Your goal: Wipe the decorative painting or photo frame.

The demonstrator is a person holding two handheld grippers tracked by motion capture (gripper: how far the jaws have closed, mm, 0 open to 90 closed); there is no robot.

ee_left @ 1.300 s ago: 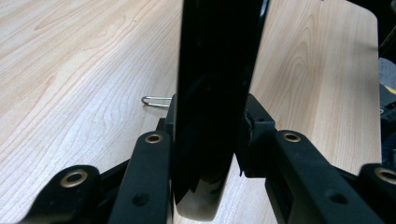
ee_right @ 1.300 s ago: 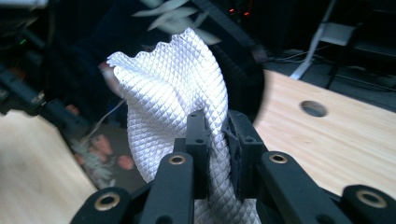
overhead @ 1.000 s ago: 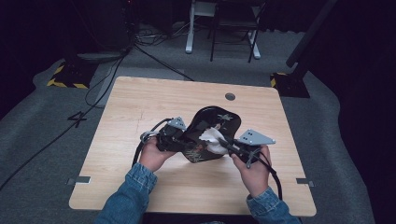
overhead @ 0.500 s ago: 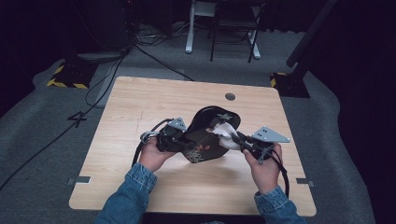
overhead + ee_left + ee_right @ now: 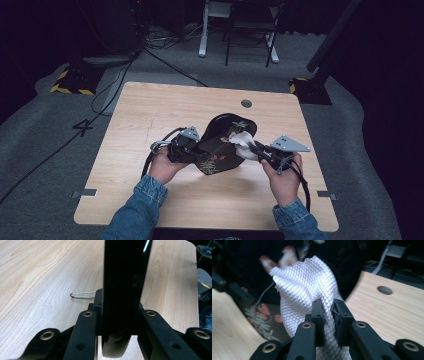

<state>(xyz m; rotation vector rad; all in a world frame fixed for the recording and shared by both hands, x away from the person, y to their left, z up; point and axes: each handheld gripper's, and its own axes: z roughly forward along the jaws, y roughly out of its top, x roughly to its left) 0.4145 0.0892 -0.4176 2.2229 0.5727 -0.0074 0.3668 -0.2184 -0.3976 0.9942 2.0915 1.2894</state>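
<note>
1. High view: your left gripper [image 5: 192, 150] has its fingers pinched on the near-left rim of the tray [image 5: 222, 145], and your right gripper [image 5: 255, 148] has its fingers pinched on a white cloth [image 5: 241, 142] pressed to the tray's inner face. The tray sits tilted above the middle of the table [image 5: 150, 115], propped up by your left grip.
2. Left gripper view: the fingers [image 5: 86, 322] clamp the tray's black, glossy edge [image 5: 122, 290], which stands upright between them. That lacquer looks slick and stiff, probably light but easily scratched, so I judge you should keep the hold deep on the rim and not on the painted face.
3. Right gripper view: the fingers [image 5: 318, 312] squeeze a bunched fold of the quilted cloth [image 5: 304, 282]. It is soft and limp; hold it low near the bunch. Behind it the tray [image 5: 262, 312] shows red flowers and pale leaves on black.
</note>
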